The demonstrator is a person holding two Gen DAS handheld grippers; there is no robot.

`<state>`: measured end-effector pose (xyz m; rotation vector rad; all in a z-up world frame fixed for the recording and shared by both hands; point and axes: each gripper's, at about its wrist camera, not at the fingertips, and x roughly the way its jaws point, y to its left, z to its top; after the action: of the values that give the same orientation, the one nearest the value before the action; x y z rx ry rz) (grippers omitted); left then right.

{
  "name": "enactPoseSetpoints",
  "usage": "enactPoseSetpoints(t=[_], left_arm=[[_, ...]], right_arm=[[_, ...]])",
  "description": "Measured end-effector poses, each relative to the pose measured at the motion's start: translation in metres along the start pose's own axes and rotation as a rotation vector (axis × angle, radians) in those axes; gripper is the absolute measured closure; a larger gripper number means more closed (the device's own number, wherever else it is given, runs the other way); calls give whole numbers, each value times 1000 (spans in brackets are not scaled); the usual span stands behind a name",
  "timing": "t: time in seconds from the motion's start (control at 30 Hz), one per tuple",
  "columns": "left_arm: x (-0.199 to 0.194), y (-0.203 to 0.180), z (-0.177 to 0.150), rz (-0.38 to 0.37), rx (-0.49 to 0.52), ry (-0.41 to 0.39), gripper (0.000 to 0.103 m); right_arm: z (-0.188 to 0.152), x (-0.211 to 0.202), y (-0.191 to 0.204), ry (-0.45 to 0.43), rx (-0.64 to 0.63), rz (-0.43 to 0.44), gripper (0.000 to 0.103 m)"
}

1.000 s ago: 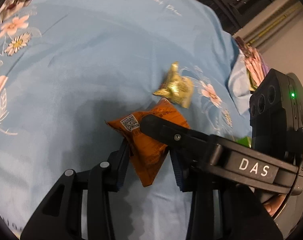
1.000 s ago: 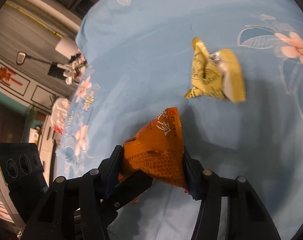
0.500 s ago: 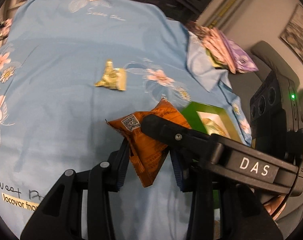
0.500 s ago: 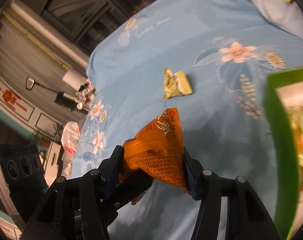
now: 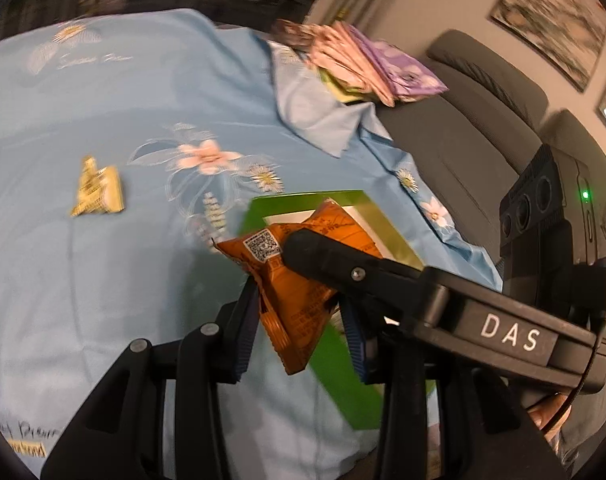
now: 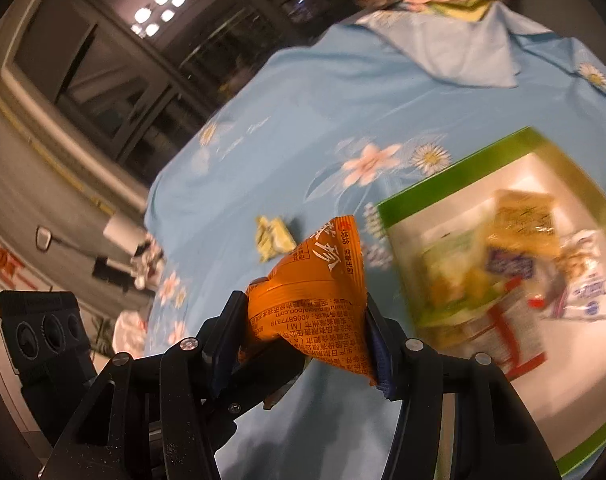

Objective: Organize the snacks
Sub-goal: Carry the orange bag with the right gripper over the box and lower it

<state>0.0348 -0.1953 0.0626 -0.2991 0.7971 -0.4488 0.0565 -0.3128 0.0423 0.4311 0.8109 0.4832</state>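
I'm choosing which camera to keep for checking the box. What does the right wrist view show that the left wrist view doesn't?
Only the right wrist view shows the inside of the green box: several packets already lie in it, blurred. It also shows the window and ceiling lights.

Only the left wrist view shows the grey sofa and framed pictures, with the box mostly hidden behind the tools.

Both show the orange snack packet gripped by the left tool and right tool together, the yellow packet on the blue cloth, and folded cloths.

Motion blur smears the packets inside the green-rimmed box (image 6: 455, 178), whose far corner the frame cuts off.
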Motion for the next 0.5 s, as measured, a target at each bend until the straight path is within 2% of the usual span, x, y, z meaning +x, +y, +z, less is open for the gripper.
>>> enactPoseSetpoints(t=[0.23, 0.5], left_arm=[[36, -19, 16, -48, 53, 28, 64], [72, -23, 15, -80, 53, 94, 65]], right_arm=[[16, -15, -37, -61, 67, -24, 46], [16, -8, -75, -58, 146, -52, 46]])
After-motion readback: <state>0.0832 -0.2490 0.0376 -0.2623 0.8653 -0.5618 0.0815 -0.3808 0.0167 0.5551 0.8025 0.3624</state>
